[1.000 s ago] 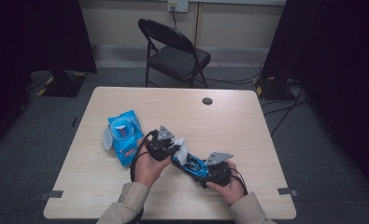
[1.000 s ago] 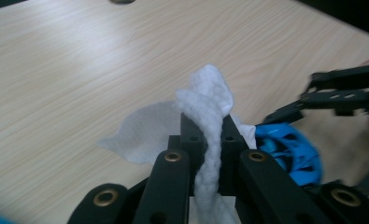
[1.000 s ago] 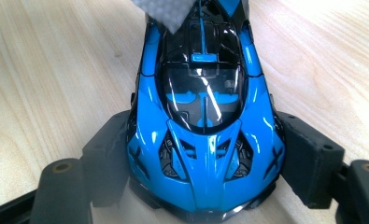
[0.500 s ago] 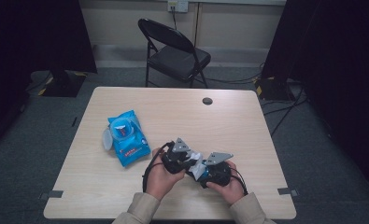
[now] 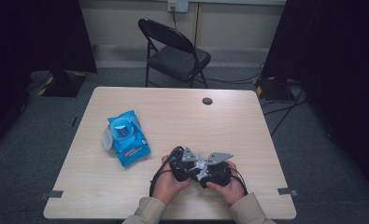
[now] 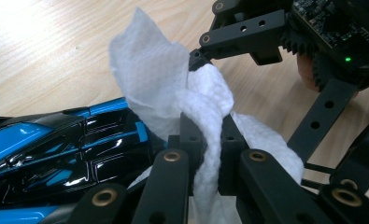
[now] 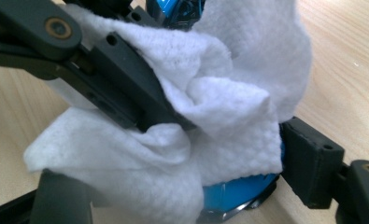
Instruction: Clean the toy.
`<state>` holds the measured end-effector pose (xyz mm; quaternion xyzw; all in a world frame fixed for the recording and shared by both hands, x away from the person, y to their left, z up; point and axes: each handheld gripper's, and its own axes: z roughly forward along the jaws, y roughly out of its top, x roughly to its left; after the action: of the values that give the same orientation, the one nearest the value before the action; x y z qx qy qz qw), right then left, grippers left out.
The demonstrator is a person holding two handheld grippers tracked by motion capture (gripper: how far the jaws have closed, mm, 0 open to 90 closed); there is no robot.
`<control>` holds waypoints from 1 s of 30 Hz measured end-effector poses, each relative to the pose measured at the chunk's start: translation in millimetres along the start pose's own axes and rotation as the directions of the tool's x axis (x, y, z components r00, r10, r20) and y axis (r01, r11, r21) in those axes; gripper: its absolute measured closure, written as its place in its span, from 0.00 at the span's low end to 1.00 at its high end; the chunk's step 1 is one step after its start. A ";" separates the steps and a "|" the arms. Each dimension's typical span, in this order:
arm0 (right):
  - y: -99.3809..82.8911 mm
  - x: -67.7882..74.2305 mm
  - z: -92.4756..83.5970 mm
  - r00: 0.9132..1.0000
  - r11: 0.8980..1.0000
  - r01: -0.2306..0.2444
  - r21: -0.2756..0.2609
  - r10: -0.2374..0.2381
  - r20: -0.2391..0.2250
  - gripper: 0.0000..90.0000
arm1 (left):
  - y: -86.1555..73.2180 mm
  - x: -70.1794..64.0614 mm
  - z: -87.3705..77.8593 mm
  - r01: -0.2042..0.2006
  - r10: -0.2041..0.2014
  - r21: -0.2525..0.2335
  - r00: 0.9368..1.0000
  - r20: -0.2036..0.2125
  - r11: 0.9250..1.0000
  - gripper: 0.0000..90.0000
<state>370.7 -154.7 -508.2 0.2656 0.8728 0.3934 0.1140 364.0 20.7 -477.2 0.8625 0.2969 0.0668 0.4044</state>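
In the left gripper view my left gripper (image 6: pixel 205 137) is shut on a crumpled white wipe (image 6: pixel 159 79), which it presses against a glossy blue and black toy car (image 6: pixel 56 154). The car (image 7: pixel 238 193) sits between the jaws of my right gripper (image 7: pixel 187 186), whose right pad (image 7: pixel 310 161) lies against the car's side. The wipe (image 7: pixel 229 112) drapes over most of the car there. From above, the left gripper (image 5: pixel 184 163) and right gripper (image 5: pixel 217 170) are close together near the table's front edge.
A blue pack of wipes (image 5: pixel 126 137) with its lid open lies on the wooden table (image 5: pixel 247 126) to the left of the hands. A round cable hole (image 5: pixel 207 101) is near the far edge. A folding chair (image 5: pixel 175 51) stands behind the table.
My left hand has moved right and down along the car, up against the right gripper. The blue car seen between the hands a second ago is now covered. The right hand has kept still.
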 end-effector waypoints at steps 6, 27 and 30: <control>0.0 0.0 0.0 1.000 1.000 0.000 0.000 0.000 0.000 0.29 | -1.3 0.2 -1.4 -0.016 0.016 -0.007 1.000 -0.004 1.000 0.94; 0.0 0.2 0.0 1.000 1.000 -0.003 0.001 0.003 0.000 0.29 | -4.9 11.3 -16.4 -0.010 0.011 0.021 0.999 -0.053 1.000 0.94; 0.0 0.2 0.0 1.000 1.000 -0.004 0.000 0.004 0.000 0.29 | -6.2 13.6 -18.2 -0.007 0.008 0.023 0.998 -0.055 1.000 0.94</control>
<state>370.6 -154.6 -508.2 0.2672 0.8723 0.3934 0.1133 365.8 43.4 -471.4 0.8660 0.3054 0.0889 0.3858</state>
